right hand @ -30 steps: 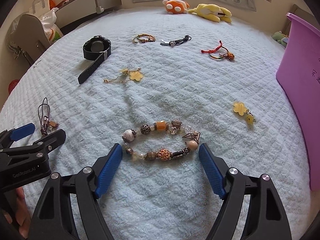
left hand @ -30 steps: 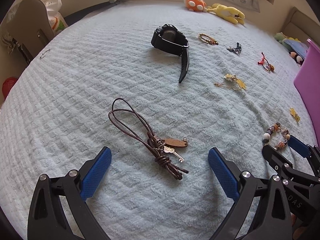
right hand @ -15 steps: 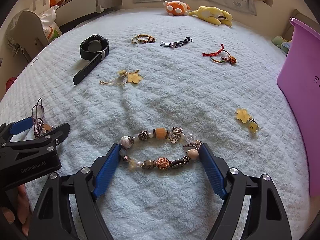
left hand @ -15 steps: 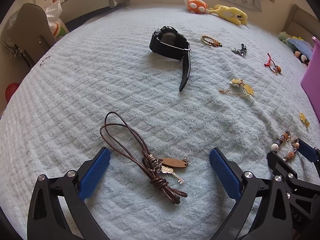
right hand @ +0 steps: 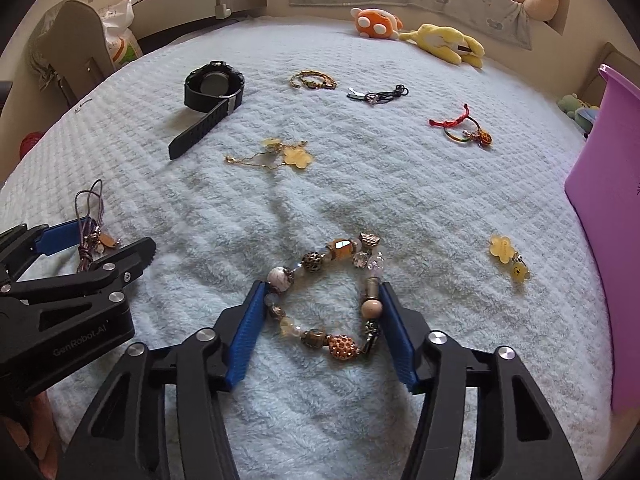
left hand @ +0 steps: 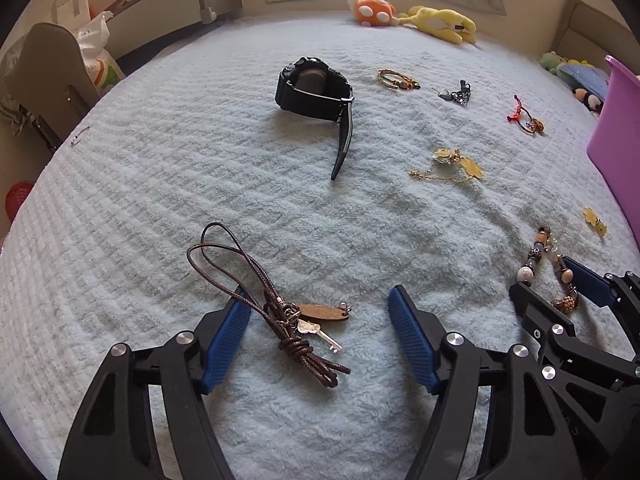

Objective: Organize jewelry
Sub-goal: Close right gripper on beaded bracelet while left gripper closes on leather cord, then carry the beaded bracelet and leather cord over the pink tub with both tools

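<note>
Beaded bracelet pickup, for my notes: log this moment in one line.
left gripper: closing around cord necklace | right gripper: closing on beaded bracelet

Open bed point(right hand: 400, 184) mid-span between watch point(right hand: 212, 88) and purple bin point(right hand: 608, 220); scattered trinkets only, bin walls off right.

Pale blue quilted bed point(right hand: 400, 184) strewn with black watch point(right hand: 212, 88), bracelets, charms, plush toys point(right hand: 440, 42).

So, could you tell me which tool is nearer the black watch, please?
Left. The left tool, closing around the cord keychain, sits below the black watch; the right tool is farther.
</note>
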Available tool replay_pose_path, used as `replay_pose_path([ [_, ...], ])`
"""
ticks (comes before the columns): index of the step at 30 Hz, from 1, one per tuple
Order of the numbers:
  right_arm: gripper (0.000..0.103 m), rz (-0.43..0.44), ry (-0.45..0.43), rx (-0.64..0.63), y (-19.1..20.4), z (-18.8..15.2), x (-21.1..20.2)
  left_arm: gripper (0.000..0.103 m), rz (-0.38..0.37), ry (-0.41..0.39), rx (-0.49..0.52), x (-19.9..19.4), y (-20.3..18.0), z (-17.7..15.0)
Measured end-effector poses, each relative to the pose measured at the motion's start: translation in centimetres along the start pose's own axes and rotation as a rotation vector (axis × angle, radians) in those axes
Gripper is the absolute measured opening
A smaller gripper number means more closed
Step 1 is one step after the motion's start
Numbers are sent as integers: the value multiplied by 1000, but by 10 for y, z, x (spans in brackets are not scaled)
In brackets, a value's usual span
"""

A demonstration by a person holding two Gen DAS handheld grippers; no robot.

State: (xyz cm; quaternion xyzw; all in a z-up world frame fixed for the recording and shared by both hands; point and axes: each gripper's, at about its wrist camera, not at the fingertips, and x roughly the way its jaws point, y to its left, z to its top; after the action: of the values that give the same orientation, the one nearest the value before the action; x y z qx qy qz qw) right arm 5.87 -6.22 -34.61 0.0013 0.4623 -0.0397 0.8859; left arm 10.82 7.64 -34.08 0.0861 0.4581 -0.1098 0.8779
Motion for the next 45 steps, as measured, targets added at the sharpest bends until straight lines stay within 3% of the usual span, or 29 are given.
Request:
replay_pose_path([
  [3, 43, 11, 8, -8, 3, 1, 0, 58, -12, 4, -4, -3, 1, -1],
  [7, 26, 36, 21, -12, 3, 3, -2, 30, -25, 5, 21, -7, -1, 0],
  [9, 18, 43, 25, -16, 4, 4, -3, 28, -30, 9, 26, -9, -2, 1],
  [16, 11, 67, 36, 30, -3, 4, -11, 25, -54, 21, 2, -17, 3, 3],
  [17, 11, 67, 38, 33, -3, 3, -12, 10, -57, 25, 1, -17, 2, 2],
  [26, 10, 97, 49, 74, -6, 6, -30, 10, -84, 53, -18, -29, 5, 6],
  [45, 10, 106, 41, 140, -7, 29, -93, 10, -169, 44, 23, -96, 2, 30],
])
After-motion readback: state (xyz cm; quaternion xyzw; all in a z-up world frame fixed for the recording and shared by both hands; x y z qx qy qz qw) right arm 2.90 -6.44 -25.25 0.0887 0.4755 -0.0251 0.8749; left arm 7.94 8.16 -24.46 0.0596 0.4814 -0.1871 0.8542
